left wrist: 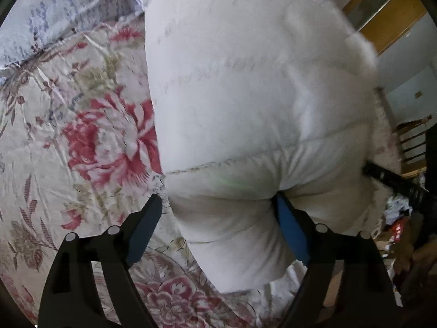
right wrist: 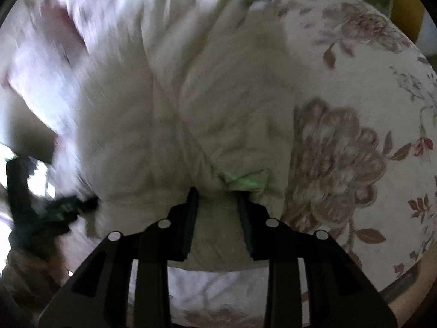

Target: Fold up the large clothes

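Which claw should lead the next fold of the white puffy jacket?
Right, probably. The right claw pinches the white jacket; the left claw straddles it wide open.

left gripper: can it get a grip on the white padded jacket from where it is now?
Probably yes. The left gripper is open and the white padded jacket already bulges between its fingers, nothing in the way. The right gripper looks closed on another bunch of it.

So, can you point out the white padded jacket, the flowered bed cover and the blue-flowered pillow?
White padded quilted jacket (left wrist: 245,109): left wrist view, on its quilted middle.
Red-flowered satin bed cover (left wrist: 90,142): left wrist view, on a big red flower.
Pale pillow with blue flowers (left wrist: 62,11): left wrist view, on its printed face.
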Available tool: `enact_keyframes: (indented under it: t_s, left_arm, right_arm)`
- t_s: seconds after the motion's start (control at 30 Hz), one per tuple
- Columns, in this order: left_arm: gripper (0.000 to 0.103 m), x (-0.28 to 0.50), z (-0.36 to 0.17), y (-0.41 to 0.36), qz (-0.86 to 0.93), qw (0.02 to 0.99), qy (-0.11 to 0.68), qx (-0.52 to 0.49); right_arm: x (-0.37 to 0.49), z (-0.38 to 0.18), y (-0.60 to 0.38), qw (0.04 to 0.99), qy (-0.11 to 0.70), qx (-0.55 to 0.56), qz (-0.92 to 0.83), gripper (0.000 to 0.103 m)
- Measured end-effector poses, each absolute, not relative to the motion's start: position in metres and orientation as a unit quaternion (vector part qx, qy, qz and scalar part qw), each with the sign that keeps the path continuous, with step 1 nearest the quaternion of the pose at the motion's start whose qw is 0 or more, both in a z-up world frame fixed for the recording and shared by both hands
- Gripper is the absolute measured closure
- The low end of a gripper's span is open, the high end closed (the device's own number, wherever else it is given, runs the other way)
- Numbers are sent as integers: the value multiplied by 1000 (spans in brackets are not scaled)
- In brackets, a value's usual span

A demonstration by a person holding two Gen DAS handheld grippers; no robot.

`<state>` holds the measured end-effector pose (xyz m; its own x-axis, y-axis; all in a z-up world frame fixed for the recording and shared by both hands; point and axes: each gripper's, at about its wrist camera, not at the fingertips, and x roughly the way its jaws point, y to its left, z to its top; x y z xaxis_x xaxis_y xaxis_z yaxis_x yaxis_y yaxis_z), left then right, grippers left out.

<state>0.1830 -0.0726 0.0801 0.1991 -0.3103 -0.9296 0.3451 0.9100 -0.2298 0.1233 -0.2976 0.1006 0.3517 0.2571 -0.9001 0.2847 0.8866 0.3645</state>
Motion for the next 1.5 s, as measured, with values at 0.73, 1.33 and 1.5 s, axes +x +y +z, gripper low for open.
enact_keyframes:
  t_s: [0.73, 1.33, 1.5]
  left_arm:
    - [19, 307, 110, -86, -159, 814, 559, 11]
    - [18, 283, 111, -19, -223, 779, 565, -153]
    - [18, 274, 92, -2, -225, 750, 587, -205]
  right_arm:
    - [240, 92, -347, 776, 556, 274, -118, 96]
    - [208, 101, -399, 732, 557, 393, 11, 2]
    - [210, 78, -386, 696, 601, 391, 41, 2]
